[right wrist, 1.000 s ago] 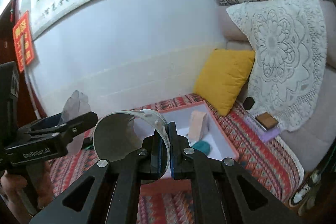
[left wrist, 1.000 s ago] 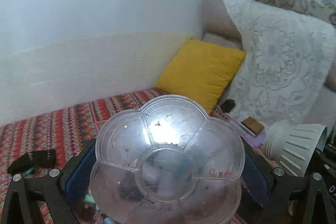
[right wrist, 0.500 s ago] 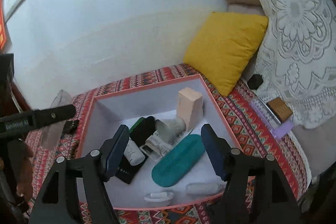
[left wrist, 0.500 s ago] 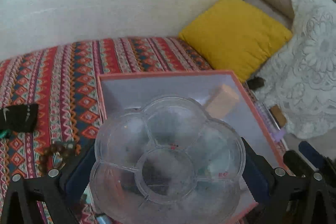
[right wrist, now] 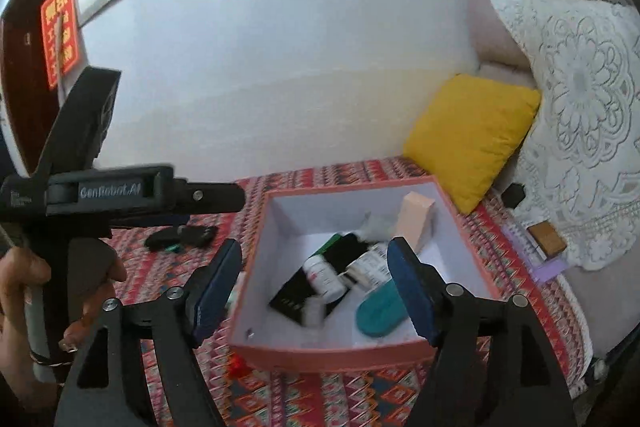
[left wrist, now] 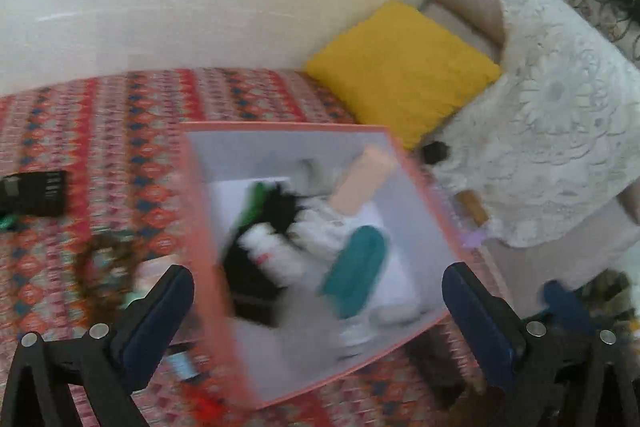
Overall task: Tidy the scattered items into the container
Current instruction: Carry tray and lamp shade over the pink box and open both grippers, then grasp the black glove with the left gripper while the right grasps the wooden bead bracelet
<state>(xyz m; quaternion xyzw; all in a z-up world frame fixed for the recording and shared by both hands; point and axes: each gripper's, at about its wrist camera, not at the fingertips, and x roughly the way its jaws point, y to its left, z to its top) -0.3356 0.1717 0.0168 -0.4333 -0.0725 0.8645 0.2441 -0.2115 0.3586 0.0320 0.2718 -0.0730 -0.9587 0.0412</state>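
Note:
A pink-rimmed box [left wrist: 200, 211] [right wrist: 332, 351] sits on the patterned cloth and holds several items: a teal case [left wrist: 356, 271] [right wrist: 380, 311], a white bottle [left wrist: 272, 255] [right wrist: 324, 277], a peach block [left wrist: 360, 183] [right wrist: 416, 219] and black pieces. My left gripper [left wrist: 318, 311] is open and empty above the box's near side. My right gripper [right wrist: 316, 287] is open and empty over the box. A black item [left wrist: 34, 193] [right wrist: 182, 237] and a brown bead string [left wrist: 100, 267] lie on the cloth left of the box.
A yellow cushion [left wrist: 400, 75] [right wrist: 472, 135] and a lace-covered pillow [left wrist: 552, 115] [right wrist: 580, 115] lie behind and right of the box. A small brown box [right wrist: 546, 237] rests by the lace. The left gripper's body [right wrist: 120, 195] shows at the left of the right wrist view.
The clear flower-shaped tray has left my left gripper, which now stands open. My right gripper let go of its white cup earlier and has stayed open. Both views now tilt toward the box.

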